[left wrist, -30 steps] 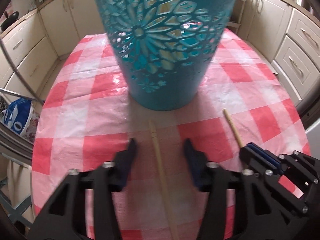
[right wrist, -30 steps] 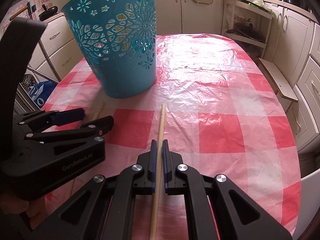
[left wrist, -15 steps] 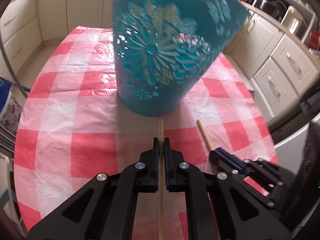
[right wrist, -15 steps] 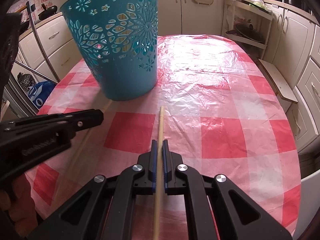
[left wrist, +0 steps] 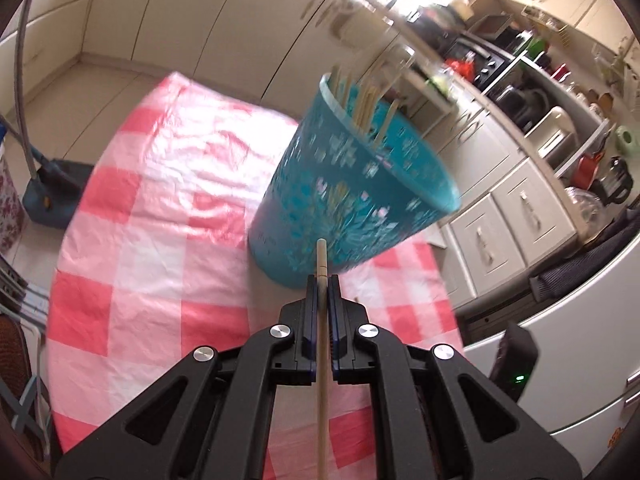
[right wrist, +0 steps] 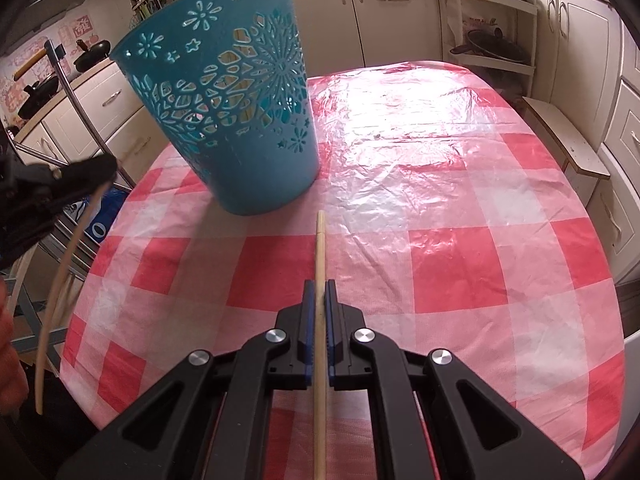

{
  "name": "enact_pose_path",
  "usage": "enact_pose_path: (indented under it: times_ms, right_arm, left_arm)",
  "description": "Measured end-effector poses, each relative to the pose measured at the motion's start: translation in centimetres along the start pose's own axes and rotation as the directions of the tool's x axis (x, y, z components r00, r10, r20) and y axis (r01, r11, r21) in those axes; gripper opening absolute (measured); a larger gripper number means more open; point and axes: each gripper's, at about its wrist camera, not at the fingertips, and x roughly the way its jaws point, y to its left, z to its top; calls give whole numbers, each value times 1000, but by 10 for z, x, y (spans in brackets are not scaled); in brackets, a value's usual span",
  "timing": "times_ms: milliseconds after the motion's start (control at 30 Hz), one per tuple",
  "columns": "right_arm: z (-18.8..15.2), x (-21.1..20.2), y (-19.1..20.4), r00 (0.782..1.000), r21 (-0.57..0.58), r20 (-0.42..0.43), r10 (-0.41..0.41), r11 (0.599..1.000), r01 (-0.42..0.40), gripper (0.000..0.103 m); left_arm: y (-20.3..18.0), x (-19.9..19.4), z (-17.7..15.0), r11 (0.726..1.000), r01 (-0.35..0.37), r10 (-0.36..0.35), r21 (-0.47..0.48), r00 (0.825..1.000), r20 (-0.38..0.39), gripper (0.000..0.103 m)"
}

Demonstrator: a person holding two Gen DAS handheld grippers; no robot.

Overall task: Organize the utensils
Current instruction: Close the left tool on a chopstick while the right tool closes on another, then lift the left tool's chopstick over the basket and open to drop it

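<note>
A: Chopstick (left wrist: 322, 264) in the left wrist view: I have the left gripper (left wrist: 321, 300) clamped on it, jaws narrow around the shaft, tip pointing at the teal basket (left wrist: 352, 200). Other sticks stand in the basket, which sits on the checked cloth of the desk (left wrist: 160, 208).

B: How does it handle?

A: I judge it light, stiff and smooth, so it could slide or pivot in the jaws. I hold it partway along, with a short length ahead of the pads; a grip nearer the middle would swing less.

B: And the right wrist view?

A: Second chopstick (right wrist: 320, 248), pinched the same way by the right gripper (right wrist: 319, 300), low over the desk (right wrist: 460, 200) and near the basket (right wrist: 240, 120) base. At the left edge I see the left gripper (right wrist: 60, 176), blurred, with its chopstick (right wrist: 60, 280) hanging below it.

B: Next?

A: Probably dropping each, tip first, over the rim.
</note>
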Motion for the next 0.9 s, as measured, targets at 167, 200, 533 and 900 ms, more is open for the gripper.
enact_pose_path:
  times_ms: [167,200,533,900]
  right_arm:
    - [3,-5,-3,1000,14,11,23,1000,-23,6]
    - [3,-6,-3,1000,15,14,27,1000,-28,6]
    - [5,-9,-2,998,28,21,52,998,-53,6]
    - [6,-8,-10,998,44,14,63,997,-63,6]
  left_arm:
    - [-8,-27,13,999,27,-29,27,996,82,4]
    - [-10,-32,17,999,33,-36,31,994,102,4]
    - [-50,-59,95,996,33,-57,82,947,315,4]
    - [-88,-25,173,993,-99,48,66,840,540,5]
